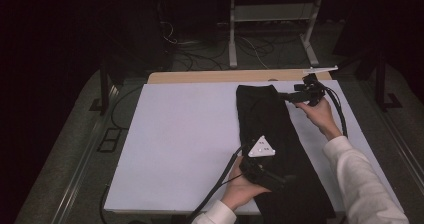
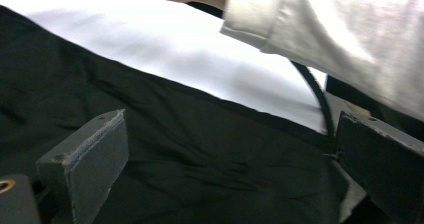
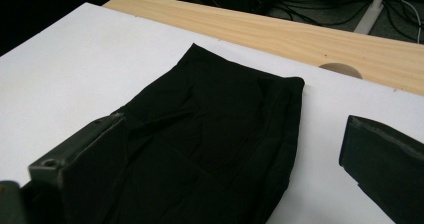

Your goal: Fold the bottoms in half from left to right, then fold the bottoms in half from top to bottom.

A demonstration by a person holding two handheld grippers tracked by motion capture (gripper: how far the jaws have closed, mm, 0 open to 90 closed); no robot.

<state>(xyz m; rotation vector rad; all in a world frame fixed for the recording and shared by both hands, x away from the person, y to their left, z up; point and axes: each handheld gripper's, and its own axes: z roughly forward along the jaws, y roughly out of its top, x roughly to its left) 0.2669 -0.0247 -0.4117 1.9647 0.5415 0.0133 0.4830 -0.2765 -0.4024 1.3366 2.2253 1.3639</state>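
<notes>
My left gripper: jaws apart, empty, over black cloth | my right gripper: jaws apart, empty, at its far end

White sleeves; black tongs with trailing cables, grey three-cornered plate.

Left half of the white desk lies bare: open passage from the near edge to the far wood strip. The folded black garment runs near-to-far along the right half, flat and low. The left claw and right claw hang over it, cables trailing off the near edge. A narrow white margin stays free right of the cloth.
</notes>
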